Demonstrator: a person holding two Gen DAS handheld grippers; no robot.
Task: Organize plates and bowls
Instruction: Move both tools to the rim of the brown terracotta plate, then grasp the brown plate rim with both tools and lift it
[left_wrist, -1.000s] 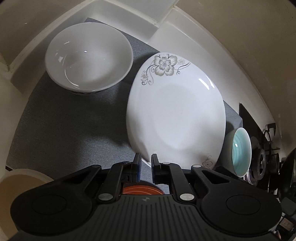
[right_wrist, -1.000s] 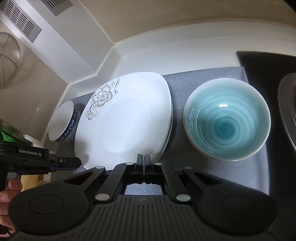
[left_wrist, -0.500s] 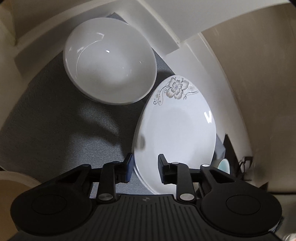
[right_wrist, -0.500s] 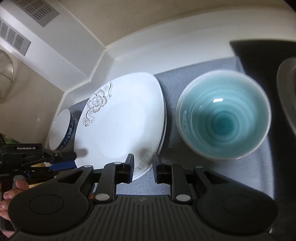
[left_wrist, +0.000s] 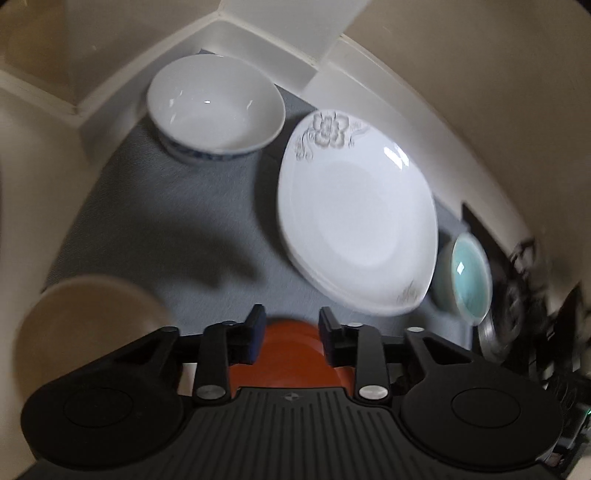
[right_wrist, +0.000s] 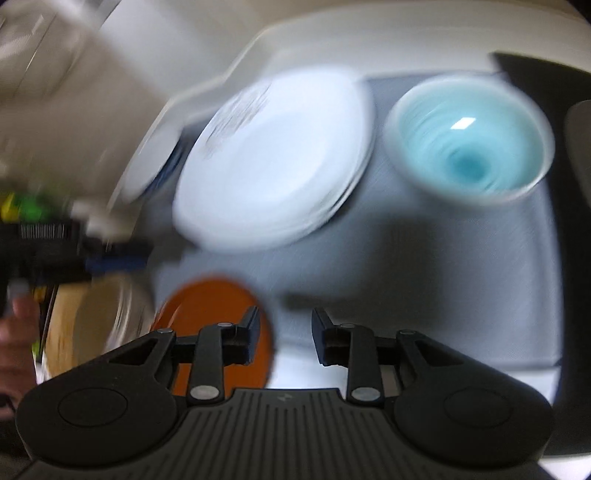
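Observation:
A white flower-print plate (left_wrist: 356, 221) lies on the grey mat (left_wrist: 166, 221), with more plates stacked under it; it also shows, blurred, in the right wrist view (right_wrist: 273, 162). A white bowl with a blue band (left_wrist: 216, 109) stands at the back left. A teal bowl (left_wrist: 467, 277) sits right of the plates, also in the right wrist view (right_wrist: 469, 136). An orange plate (left_wrist: 291, 350) lies under my open, empty left gripper (left_wrist: 290, 319). My right gripper (right_wrist: 284, 321) is open and empty, the orange plate (right_wrist: 218, 317) just left of it.
A beige bowl (left_wrist: 88, 325) sits at the front left, also in the right wrist view (right_wrist: 96, 325). White counter walls enclose the mat at the back. A dark stove top (left_wrist: 517, 258) lies to the right. The left gripper body (right_wrist: 55, 240) shows at far left.
Both grippers have opened wider and pulled back from the plate stack toward the front of the mat. The orange and beige dishes have come into view. The right view is motion-blurred.

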